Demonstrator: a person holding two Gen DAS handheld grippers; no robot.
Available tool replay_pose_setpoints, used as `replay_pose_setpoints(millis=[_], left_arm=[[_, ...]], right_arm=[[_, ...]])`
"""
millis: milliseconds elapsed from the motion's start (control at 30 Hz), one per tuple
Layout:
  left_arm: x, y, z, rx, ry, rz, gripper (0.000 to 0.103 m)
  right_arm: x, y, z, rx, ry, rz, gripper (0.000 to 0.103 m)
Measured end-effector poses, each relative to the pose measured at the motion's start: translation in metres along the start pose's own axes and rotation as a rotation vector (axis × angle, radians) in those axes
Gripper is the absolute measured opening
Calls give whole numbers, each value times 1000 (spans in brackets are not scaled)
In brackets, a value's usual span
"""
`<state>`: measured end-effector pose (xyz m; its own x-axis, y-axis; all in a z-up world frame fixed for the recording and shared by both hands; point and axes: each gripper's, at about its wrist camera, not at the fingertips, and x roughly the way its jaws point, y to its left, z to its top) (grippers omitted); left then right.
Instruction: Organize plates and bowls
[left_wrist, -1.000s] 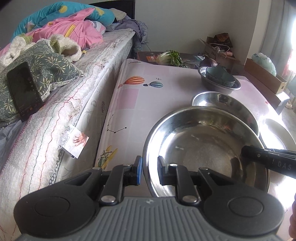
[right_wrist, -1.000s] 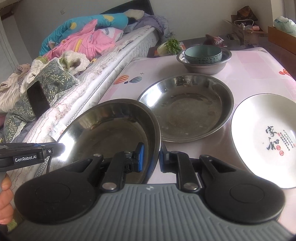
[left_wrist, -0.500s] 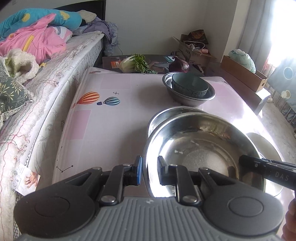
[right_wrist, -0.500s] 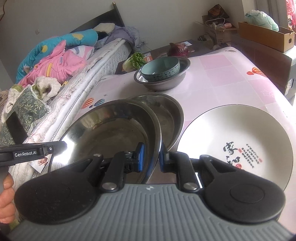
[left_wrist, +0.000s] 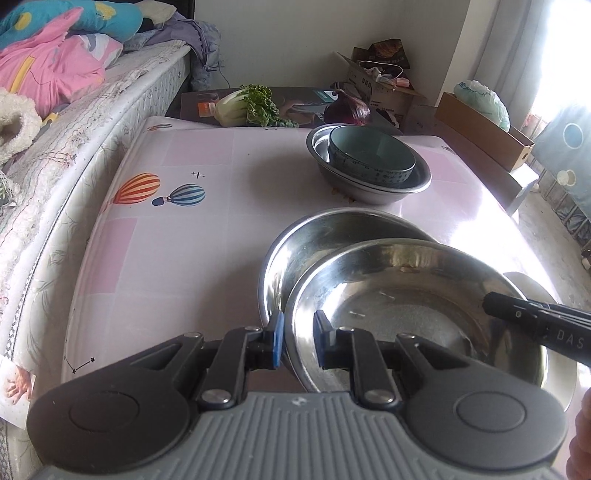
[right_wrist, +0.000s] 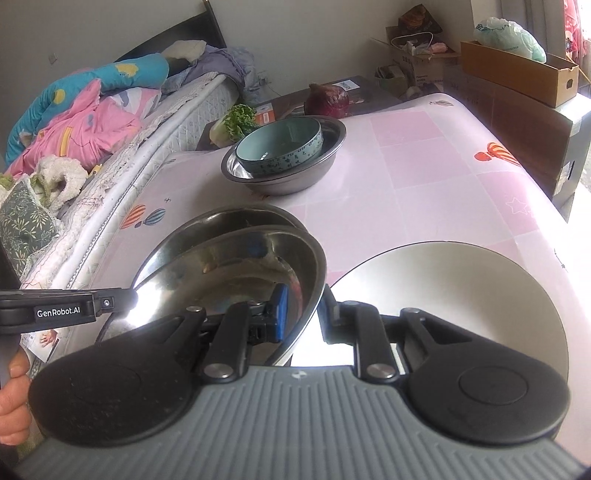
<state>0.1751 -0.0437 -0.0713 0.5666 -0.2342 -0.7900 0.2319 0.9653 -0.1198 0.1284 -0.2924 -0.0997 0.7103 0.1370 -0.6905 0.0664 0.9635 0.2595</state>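
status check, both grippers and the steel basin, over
Left gripper clamped on steel basin rim; right gripper jaws just easing open there. Basin over second basin. White plate alongside.

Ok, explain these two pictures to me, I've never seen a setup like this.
No robot here: a person holds a two-fingered clamp in each hand, each with a camera looking along its fingers. One picture is from the left gripper, one from the right gripper. Both have the rim of a steel basin between their fingers, over a second basin on the table. The left is clamped; the right has just been opening. Also there: a white plate and a blue bowl in a third basin.
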Motion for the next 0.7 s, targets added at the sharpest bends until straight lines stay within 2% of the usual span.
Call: replay_pose_setpoints(millis=[133, 200, 300, 433, 567, 700], left_arm=[[-12, 4, -1, -15, -39, 4, 23], [-18, 5, -4, -15, -57, 8, 32], [-26, 7, -11, -18, -68, 10, 37], [-33, 9, -23, -41, -58, -20, 40], [-34, 3, -40, -50, -20, -86, 43], [-31, -17, -51, -33, 34, -172, 46]], right_arm=[[0, 2, 9, -19, -25, -35, 37], [-2, 0, 12, -15, -38, -46, 45], [-12, -8, 12, 17, -58, -43, 46], [-37, -32, 2, 87, -84, 7, 46], [-68, -67, -15, 159, -95, 31, 48], [-95, -105, -35, 188, -110, -17, 49]])
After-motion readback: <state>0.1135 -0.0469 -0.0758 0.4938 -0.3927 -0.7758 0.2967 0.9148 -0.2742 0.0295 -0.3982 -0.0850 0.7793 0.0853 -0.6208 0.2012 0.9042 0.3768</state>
